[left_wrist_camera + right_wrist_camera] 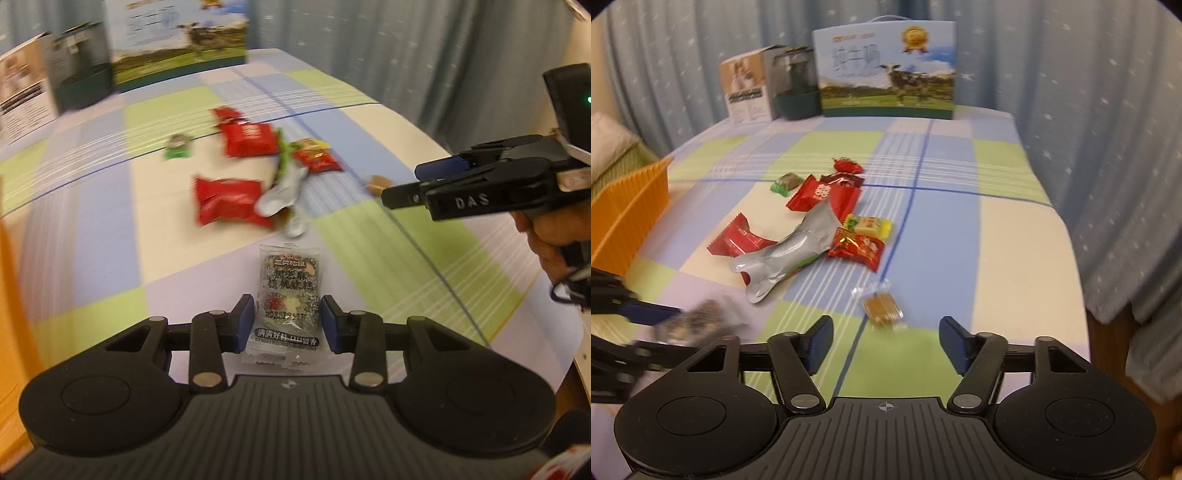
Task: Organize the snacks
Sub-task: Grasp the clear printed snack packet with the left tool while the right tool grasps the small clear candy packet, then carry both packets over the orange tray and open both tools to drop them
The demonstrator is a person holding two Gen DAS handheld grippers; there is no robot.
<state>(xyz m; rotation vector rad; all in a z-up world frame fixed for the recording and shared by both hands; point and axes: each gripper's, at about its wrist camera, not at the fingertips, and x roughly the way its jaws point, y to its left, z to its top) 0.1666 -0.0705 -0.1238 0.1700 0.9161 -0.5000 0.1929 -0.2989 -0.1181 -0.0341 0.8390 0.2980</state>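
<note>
- Your left gripper (288, 319) clamps a clear-wrapped dark sesame-walnut snack bar (289, 291) between its blue pads.
- Your right gripper (886, 341) stands with jaws wide apart, holding nothing; a small clear-wrapped brown biscuit (882, 308) lies just ahead.
- The ribbed orange plastic basket (631, 218) sits at the left edge of the checked tablecloth (997, 240); its contents are hidden.
- Red snack packets (822, 195) and a crumpled silver foil pouch (790, 251) lie mid-cloth.

Left claw (646, 325) and its packet (701, 321) blur.
</note>
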